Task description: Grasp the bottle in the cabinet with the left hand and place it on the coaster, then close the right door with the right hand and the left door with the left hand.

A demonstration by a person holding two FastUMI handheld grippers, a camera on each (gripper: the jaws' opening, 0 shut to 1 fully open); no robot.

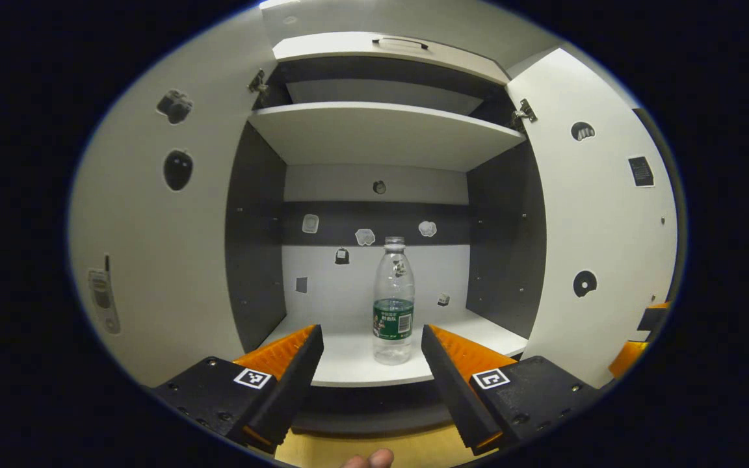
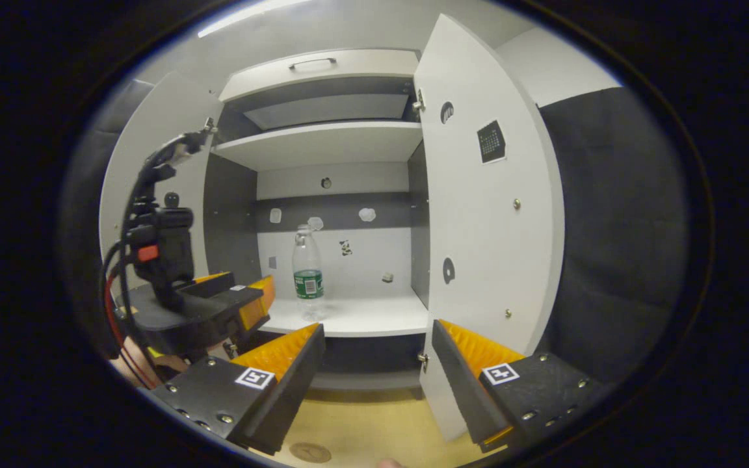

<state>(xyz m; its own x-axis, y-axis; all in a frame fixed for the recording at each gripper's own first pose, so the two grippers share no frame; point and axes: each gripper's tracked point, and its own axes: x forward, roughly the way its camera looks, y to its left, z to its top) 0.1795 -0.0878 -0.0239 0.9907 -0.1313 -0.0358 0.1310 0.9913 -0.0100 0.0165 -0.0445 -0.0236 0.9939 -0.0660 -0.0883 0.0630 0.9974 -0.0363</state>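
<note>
- Two doors stand swung out: the left door [image 1: 153, 247] and the right door [image 1: 599, 227] of the cabinet [image 1: 381, 133].
- The bottle [image 1: 393, 305] stands upright on the lower shelf [image 1: 355, 361].
- The left gripper [image 1: 372, 351] is spread, short of the bottle.
- The right gripper [image 2: 378, 351] is spread, holding nothing.
- A coaster [image 2: 310, 452] lies on the wooden table [image 2: 374, 422].

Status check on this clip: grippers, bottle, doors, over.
Left gripper open, short of the water bottle. Right gripper open, empty. Bottle upright on cabinet shelf. Both doors open, path clear.
</note>
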